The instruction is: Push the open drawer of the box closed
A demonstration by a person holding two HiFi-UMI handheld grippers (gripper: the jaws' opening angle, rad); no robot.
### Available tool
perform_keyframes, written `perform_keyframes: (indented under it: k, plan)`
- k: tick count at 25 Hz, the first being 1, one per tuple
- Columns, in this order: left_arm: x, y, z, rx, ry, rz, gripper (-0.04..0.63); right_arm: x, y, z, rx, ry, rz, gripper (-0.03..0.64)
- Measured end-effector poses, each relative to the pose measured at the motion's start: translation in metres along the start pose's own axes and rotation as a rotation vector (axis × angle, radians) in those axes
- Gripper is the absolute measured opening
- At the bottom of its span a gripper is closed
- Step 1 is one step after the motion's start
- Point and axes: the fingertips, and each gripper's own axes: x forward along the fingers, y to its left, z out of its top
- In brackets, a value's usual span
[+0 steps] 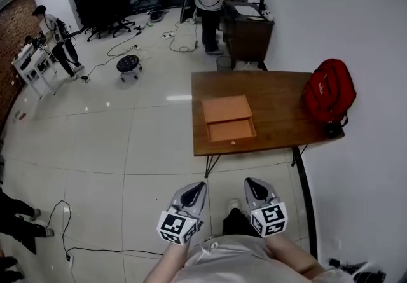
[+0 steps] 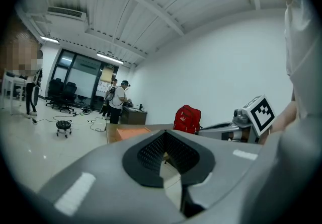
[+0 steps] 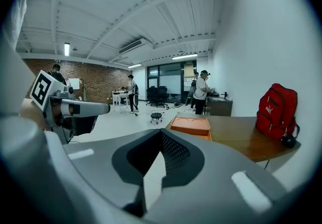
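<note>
An orange box lies flat on a brown table, and its drawer is pulled out toward the near edge. Both grippers hang close to my body, well short of the table and touching nothing. The left gripper and the right gripper both have their jaws together and hold nothing. In the left gripper view the box shows far beyond the shut left gripper. In the right gripper view the box lies ahead of the right gripper.
A red backpack sits on the table's right end against the white wall. A dark cabinet stands behind the table with a person beside it. A black stool, floor cables and more people are off to the left.
</note>
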Motion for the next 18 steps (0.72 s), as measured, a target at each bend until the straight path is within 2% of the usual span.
perform_keyframes:
  k: [11, 18]
  plan:
    - [0.049, 0.039, -0.003, 0.012, 0.022, 0.043, 0.006, 0.063, -0.039, -0.003, 0.004, 0.028, 0.044, 0.003]
    - [0.105, 0.073, -0.014, -0.023, 0.072, 0.062, 0.006, 0.116, -0.076, -0.009, 0.017, 0.079, 0.067, 0.003]
